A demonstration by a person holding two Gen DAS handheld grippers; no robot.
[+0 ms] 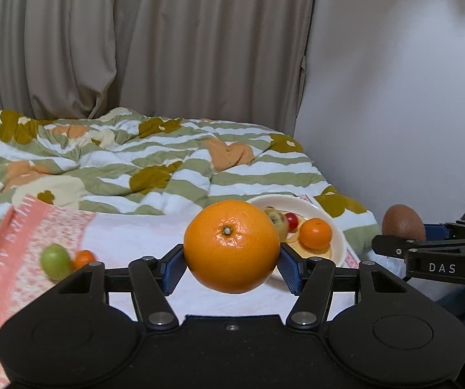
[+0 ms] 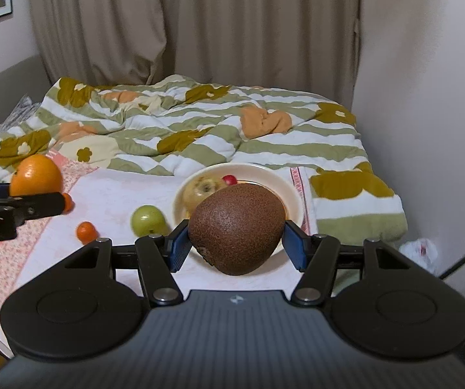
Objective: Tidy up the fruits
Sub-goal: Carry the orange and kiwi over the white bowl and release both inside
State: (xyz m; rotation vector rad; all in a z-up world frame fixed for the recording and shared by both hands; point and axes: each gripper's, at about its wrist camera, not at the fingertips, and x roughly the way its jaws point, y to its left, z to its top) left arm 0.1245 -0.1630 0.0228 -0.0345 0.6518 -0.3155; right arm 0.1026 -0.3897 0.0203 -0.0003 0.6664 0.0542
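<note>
My left gripper (image 1: 231, 267) is shut on a large orange (image 1: 231, 246), held above the white cloth (image 1: 141, 236); the orange also shows at the left of the right wrist view (image 2: 34, 176). My right gripper (image 2: 235, 248) is shut on a brown kiwi (image 2: 236, 228), held just in front of the cream plate (image 2: 292, 191). The kiwi shows at the right of the left wrist view (image 1: 402, 220). The plate (image 1: 338, 243) holds a small orange (image 1: 315, 233), a yellowish apple (image 2: 200, 191) and a red cherry (image 2: 230, 180). A green apple (image 2: 147, 220) and a small tangerine (image 2: 86, 230) lie on the cloth.
A striped floral quilt (image 2: 200, 129) covers the bed behind the cloth. Beige curtains (image 2: 200, 26) hang at the back and a white wall (image 2: 427, 97) stands on the right. A pink patterned cloth edge (image 1: 8, 259) lies at the left. Crumpled white plastic (image 2: 419, 251) lies at right.
</note>
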